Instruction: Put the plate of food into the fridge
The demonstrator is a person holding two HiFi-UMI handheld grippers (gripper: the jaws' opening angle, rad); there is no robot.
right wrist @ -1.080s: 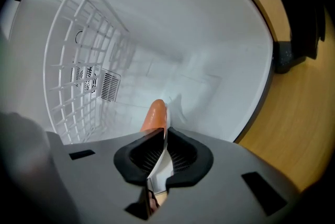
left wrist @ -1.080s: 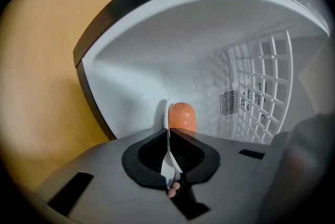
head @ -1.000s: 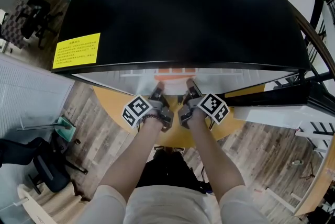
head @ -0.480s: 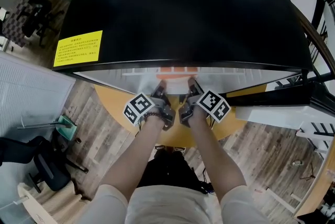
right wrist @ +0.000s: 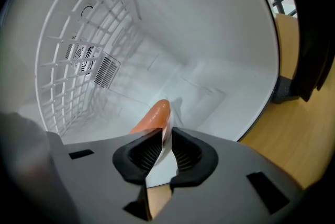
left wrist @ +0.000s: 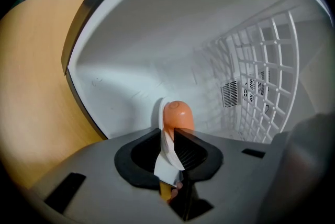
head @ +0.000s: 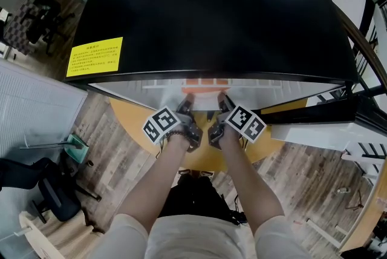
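A white plate (left wrist: 165,157) carrying an orange sausage (left wrist: 177,115) is held edge-on inside the white fridge cavity (left wrist: 146,45). My left gripper (left wrist: 171,150) is shut on the plate's rim. From the other side, my right gripper (right wrist: 163,150) is shut on the plate rim (right wrist: 167,136), with the sausage (right wrist: 152,116) just beyond its jaws. In the head view the left gripper (head: 184,103) and right gripper (head: 222,101) reach side by side under the black fridge top (head: 211,9). An orange strip of food (head: 204,81) shows between them; the plate itself is mostly hidden there.
A white wire rack (left wrist: 264,71) and a vent (left wrist: 231,93) line the back of the cavity. The fridge stands on a round wooden table (head: 130,121). A yellow label (head: 94,57) sits on the fridge top. Office chairs (head: 42,194) stand on the floor at left.
Both grippers, still clamped on the plate, have edged very slightly forward into the fridge opening. Nothing else has shifted.
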